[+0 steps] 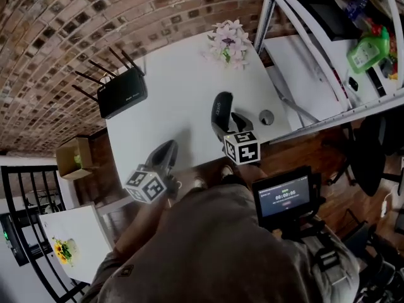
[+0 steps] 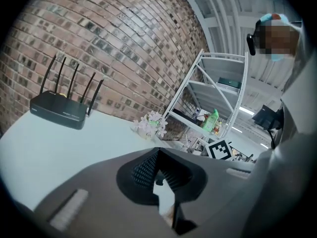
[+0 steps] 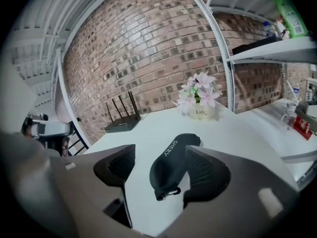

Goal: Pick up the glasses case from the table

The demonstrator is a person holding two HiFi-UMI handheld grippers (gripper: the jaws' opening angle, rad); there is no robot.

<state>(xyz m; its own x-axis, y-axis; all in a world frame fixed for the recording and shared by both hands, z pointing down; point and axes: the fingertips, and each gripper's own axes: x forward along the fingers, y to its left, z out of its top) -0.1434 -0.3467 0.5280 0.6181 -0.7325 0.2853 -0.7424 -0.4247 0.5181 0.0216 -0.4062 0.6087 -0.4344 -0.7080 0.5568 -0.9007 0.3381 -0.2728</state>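
Note:
A black, oblong glasses case lies on the white table near its front edge. My right gripper is open and low over the table. The case sits between its jaws, close against the right-hand pad and well apart from the left-hand one. My left gripper hovers at the table's front left edge, away from the case. Its ribbed pads meet at the tips and nothing is between them.
A black router with antennas stands at the table's back left. A small pot of pale flowers stands at the back. A small round grey object lies right of the case. White metal shelving holding a green bottle adjoins the right.

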